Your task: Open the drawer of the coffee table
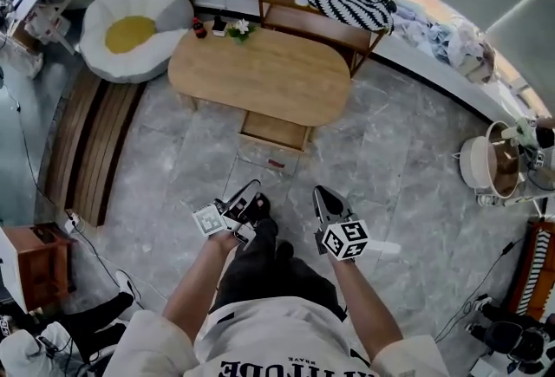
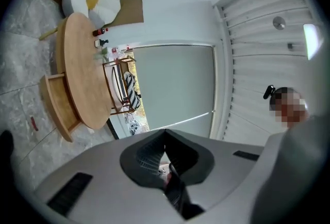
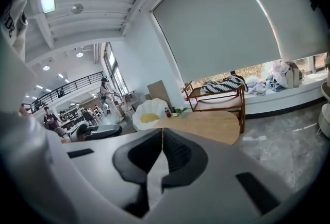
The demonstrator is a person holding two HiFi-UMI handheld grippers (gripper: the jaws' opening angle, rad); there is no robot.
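The oval wooden coffee table (image 1: 260, 76) stands on the grey stone floor ahead of me. Its wooden drawer (image 1: 276, 131) sticks out from under the near edge, and a small red mark shows just in front of it. Both grippers are held close to my body, well short of the table. The left gripper (image 1: 253, 198) has its jaws together with nothing in them. The right gripper (image 1: 323, 193) is also shut and empty. The left gripper view shows its closed tips (image 2: 165, 133) with the table (image 2: 77, 63) and drawer (image 2: 56, 107) far off. Beyond the right gripper's closed tips (image 3: 163, 133) lies the tabletop (image 3: 216, 125).
A flower-shaped cushion seat (image 1: 130, 29) sits beyond the table's left end. A wooden rack (image 1: 342, 3) with a striped cloth stands behind the table. Small bottles and a plant (image 1: 221, 27) are on the far edge. Wooden slats (image 1: 91, 150) lie at left and a white pot (image 1: 486, 163) at right.
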